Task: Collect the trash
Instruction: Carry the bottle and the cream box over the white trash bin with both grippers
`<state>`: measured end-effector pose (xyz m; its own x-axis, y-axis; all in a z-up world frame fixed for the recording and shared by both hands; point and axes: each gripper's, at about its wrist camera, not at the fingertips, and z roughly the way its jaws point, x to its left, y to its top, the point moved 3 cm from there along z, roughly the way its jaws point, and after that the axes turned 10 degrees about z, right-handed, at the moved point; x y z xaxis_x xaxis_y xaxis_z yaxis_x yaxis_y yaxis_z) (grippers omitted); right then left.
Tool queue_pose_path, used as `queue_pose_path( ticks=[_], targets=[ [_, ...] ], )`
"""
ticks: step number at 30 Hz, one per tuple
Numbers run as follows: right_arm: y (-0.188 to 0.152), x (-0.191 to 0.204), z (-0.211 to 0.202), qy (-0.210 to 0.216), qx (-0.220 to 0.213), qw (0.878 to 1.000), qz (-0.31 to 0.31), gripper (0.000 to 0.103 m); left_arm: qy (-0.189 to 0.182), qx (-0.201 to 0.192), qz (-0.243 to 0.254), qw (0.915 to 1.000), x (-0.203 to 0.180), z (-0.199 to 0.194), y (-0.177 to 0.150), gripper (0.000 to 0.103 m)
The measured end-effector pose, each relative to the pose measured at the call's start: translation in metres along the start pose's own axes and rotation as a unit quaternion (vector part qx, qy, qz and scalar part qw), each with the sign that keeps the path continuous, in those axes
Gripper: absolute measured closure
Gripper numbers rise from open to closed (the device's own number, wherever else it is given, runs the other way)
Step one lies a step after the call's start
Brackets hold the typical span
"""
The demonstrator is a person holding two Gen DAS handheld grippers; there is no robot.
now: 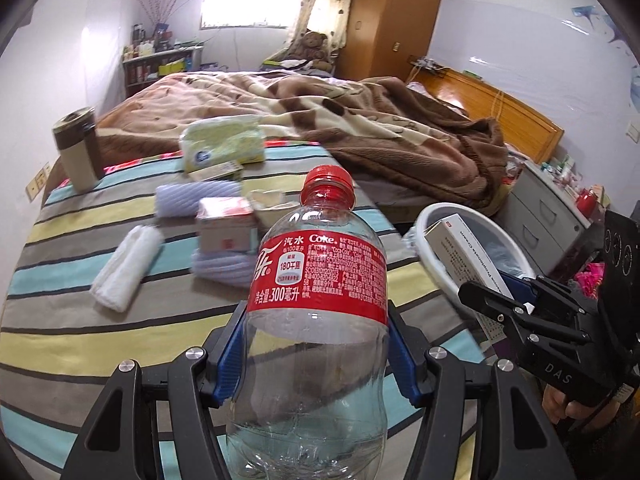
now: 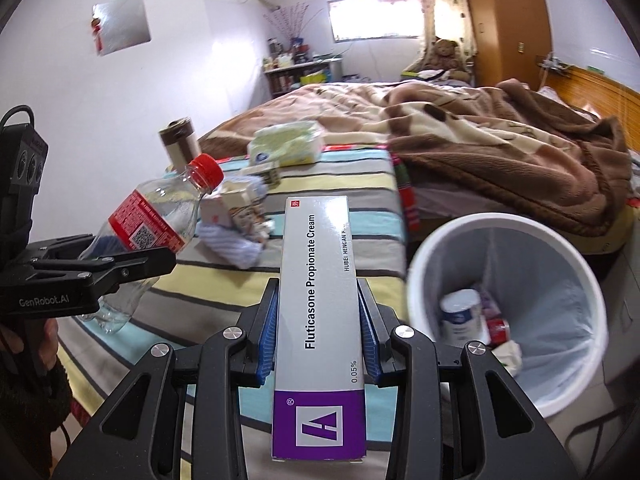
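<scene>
Left wrist view: left gripper (image 1: pixel 316 344) clamps an empty clear Coke bottle (image 1: pixel 320 312), blue pads pressed on both sides below the red label, red cap pointing away. Right wrist view: right gripper (image 2: pixel 318 336) pinches a grey-and-purple cream box (image 2: pixel 320 300) lengthwise, pads tight on its long sides. Both are held above the striped bedsheet (image 1: pixel 80 336).

Just right of the box, a white trash bin (image 2: pixel 424 264) with a pale liner stands beside the bed; inside it a white-and-blue container, something red and crumpled paper. The bin is seen in the left view too, partly behind the box and right gripper.

Further on the sheet: rolled white towel (image 1: pixel 128 266), small red-and-white carton (image 1: pixel 226 224) lying on a pale blue knitted cloth (image 1: pixel 198 198), a green tissue pack (image 1: pixel 222 146), a beige-and-brown tumbler (image 1: pixel 78 148) upright near the left edge. Beyond, a rumpled brown blanket (image 1: pixel 380 132), wooden headboard (image 1: pixel 500 108), teddy bear (image 1: pixel 314 44), wardrobe, cluttered shelf, bright window.

A person's hand (image 1: pixel 560 402) shows under the right gripper's handle.
</scene>
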<state>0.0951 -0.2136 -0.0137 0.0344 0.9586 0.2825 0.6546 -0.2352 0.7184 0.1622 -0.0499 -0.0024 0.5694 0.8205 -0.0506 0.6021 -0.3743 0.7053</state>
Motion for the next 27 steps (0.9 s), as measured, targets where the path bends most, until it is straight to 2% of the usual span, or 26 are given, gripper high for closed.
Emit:
queue_pose_path(
  ticks=[12, 27],
  targets=[
    [0.009, -0.046, -0.022, -0.042, -0.029, 0.998, 0.037, 0.066, -0.035, -0.009, 0.032, 0.9989, -0.062, 0.018, 0.027, 0.041],
    [0.015, -0.101, -0.024, -0.096, -0.035, 0.991, 0.083, 0.066, -0.084, -0.014, 0.052, 0.995, -0.127, 0.059, 0.062, 0.041]
  ],
)
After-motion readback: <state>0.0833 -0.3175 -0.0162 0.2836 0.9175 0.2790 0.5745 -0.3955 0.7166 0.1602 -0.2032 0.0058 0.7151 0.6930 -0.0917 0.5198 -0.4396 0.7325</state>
